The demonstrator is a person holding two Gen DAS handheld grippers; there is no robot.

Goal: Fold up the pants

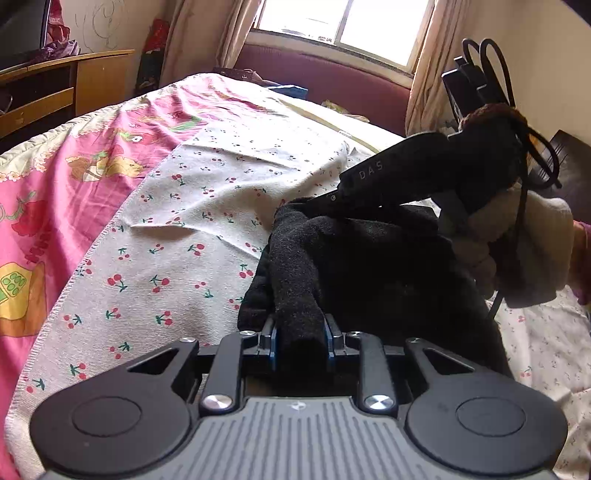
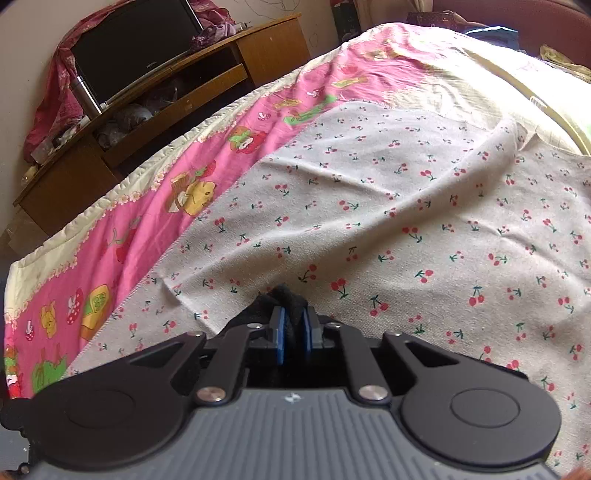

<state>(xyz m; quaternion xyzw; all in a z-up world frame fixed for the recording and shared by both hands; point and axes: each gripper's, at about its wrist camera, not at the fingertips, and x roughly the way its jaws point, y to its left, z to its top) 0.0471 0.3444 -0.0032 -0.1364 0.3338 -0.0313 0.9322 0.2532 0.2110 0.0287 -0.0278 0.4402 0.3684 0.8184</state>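
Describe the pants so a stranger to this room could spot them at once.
Start at the bed below the window, then find the white cherry-print cloth spread over its pink quilt. The pants are the bunched black fuzzy heap on that cloth, the only dark, unpatterned fabric there, pinched by both tools.

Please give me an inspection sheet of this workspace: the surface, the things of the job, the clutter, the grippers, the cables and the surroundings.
Surface: bed with cherry-print sheet over a pink cartoon quilt.
Job's things: black pants, bunched, pinched at two places.
Clutter: small items by the headboard, unclear.
Grippers: left gripper shut on a thick fold; right gripper shut on a thin fold.
Cables: black cable loops at the right gripper's handle.
Surroundings: window, curtains, wooden TV stand.
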